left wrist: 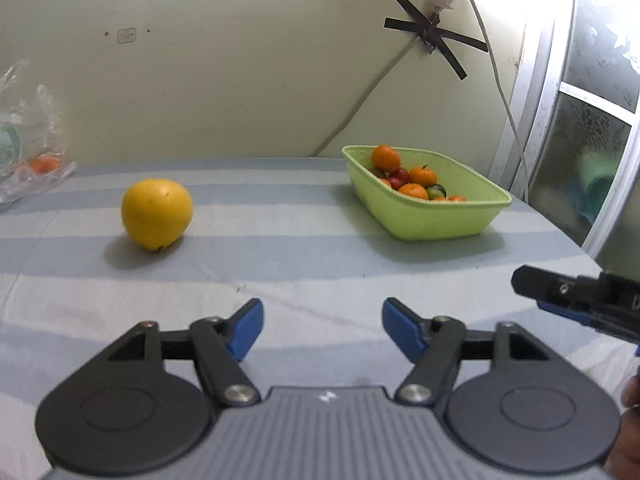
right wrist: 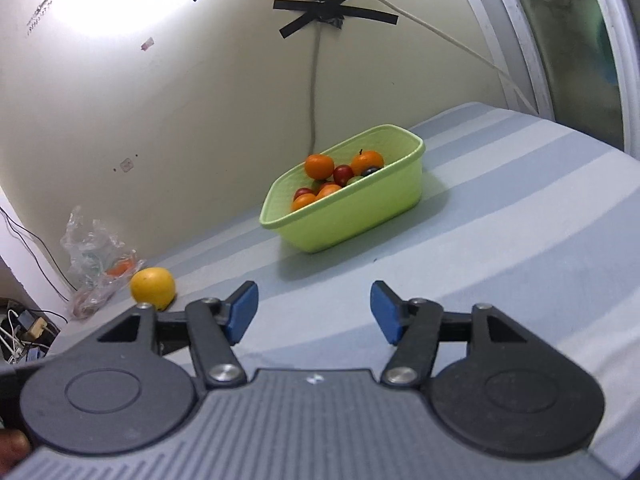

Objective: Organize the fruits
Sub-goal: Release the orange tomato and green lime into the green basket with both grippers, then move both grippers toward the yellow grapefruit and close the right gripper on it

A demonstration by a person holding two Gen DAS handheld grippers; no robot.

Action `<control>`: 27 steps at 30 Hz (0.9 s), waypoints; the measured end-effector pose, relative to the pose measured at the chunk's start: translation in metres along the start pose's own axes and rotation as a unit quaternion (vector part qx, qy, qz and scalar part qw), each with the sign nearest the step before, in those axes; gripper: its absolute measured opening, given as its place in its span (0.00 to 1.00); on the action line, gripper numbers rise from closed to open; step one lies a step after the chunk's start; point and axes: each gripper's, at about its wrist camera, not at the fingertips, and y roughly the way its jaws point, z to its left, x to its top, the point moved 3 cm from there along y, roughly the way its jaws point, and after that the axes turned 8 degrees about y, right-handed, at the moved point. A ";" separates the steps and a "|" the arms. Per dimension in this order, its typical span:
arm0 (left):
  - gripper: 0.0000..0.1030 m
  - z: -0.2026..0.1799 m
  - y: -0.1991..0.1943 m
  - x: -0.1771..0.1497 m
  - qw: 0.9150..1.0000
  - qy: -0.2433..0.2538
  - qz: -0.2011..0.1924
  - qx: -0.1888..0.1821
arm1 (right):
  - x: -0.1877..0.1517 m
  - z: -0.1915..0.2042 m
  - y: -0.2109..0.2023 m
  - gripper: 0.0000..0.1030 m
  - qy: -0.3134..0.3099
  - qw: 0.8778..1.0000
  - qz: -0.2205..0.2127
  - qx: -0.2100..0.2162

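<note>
- Landmark: green basket, standing on the striped cloth near the wall.
- Left gripper: jaws spread wide, blue pads apart, nothing between them; it is held above the cloth, in front of the basket and well short of it.
- Right gripper: jaws likewise spread, holding nothing; also held over the cloth, on the near side of the basket.
- Large yellow fruit: lies alone on the cloth, well to the left of the basket, touching neither gripper.
- Basket contents: several small oranges with a few red and green small fruits heaped inside.
- Left wrist view only: the tip of the right gripper enters at the right edge, nearer the camera than the basket; a frosted window stands to the right of the basket.
- Right wrist view only: the basket shows its long side wall and a dark purple fruit near its far end; a tangle of wires and plugs sits below the cloth's edge, far left of the basket.
- Both views: a crumpled clear plastic bag holding something orange lies beyond the yellow fruit, further left of the basket; black tape crossed on the wall above the basket holds a cable.
</note>
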 end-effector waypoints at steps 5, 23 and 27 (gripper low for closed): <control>0.77 0.014 -0.015 -0.004 1.000 -0.006 -0.017 0.013 | -0.008 0.013 -0.003 0.63 -0.011 1.000 0.010 0.006; 0.80 0.185 0.002 0.026 0.990 -0.132 -0.035 0.044 | -0.043 0.158 0.127 0.68 -0.222 0.966 0.103 0.085; 0.81 0.189 0.022 0.037 0.992 -0.115 -0.040 0.039 | -0.045 0.176 0.162 0.73 -0.257 0.956 0.108 0.089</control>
